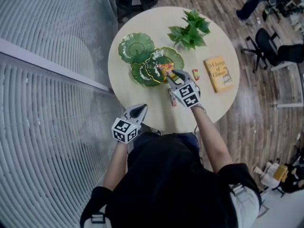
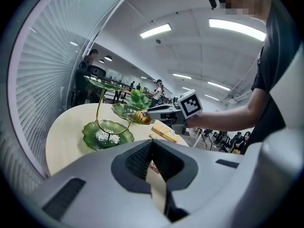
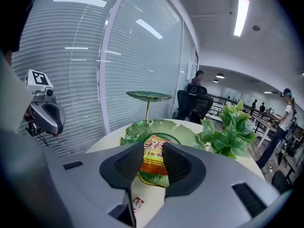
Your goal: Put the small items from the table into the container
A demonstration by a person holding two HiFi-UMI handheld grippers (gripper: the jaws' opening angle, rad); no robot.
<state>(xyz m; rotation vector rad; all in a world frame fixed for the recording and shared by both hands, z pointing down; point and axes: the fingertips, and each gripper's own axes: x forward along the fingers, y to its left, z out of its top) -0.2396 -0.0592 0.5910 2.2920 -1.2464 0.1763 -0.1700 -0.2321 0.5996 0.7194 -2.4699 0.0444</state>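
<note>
A tiered stand of green leaf-shaped plates (image 1: 136,47) stands on the round table (image 1: 142,96). My right gripper (image 1: 170,74) is shut on a striped, colourful snack packet (image 3: 153,172) and holds it over the near rim of the middle plate (image 3: 185,132). In the left gripper view the packet (image 2: 138,116) hangs just above that plate. A small red packet (image 1: 195,74) lies to the right of the gripper, and another packet (image 1: 172,98) lies beneath the gripper's body. My left gripper (image 1: 139,109) hovers shut and empty at the table's near edge.
A potted green plant (image 1: 190,30) stands at the far side. To the right lies a yellow book (image 1: 218,73). A glass wall with blinds runs along the left. Office chairs and people are beyond the table.
</note>
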